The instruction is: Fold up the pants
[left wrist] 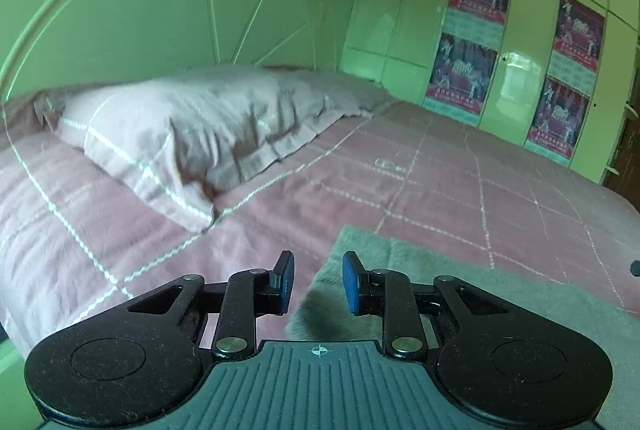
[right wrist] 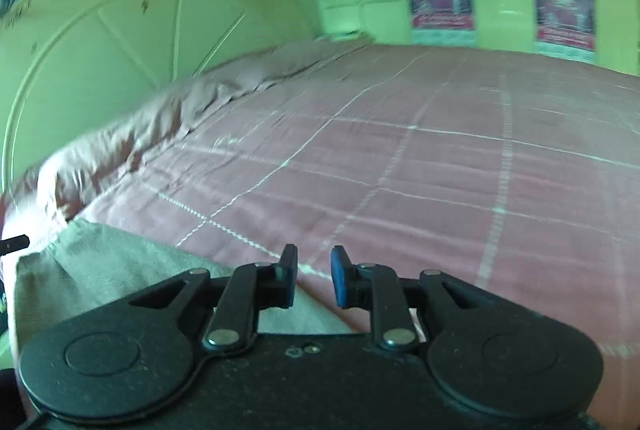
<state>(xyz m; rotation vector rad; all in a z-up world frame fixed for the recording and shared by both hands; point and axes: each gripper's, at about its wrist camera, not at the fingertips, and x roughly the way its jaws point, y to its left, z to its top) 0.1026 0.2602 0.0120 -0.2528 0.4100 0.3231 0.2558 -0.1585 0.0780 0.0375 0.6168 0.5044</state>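
Note:
The grey pants (left wrist: 460, 282) lie flat on the pink bedspread, at the lower right of the left wrist view. My left gripper (left wrist: 318, 282) is open and empty, just above their near left corner. In the right wrist view the pants (right wrist: 116, 266) lie at the lower left, partly hidden under the gripper body. My right gripper (right wrist: 314, 278) is open and empty, over the pants' right edge where it meets the bedspread.
A pink checked bedspread (left wrist: 440, 166) covers the bed. A pink pillow (left wrist: 192, 134) lies at the head, against a pale green headboard (left wrist: 160, 2). A wardrobe with posters (left wrist: 476, 30) stands behind the bed. The left gripper's tip (right wrist: 16, 243) shows at the left edge.

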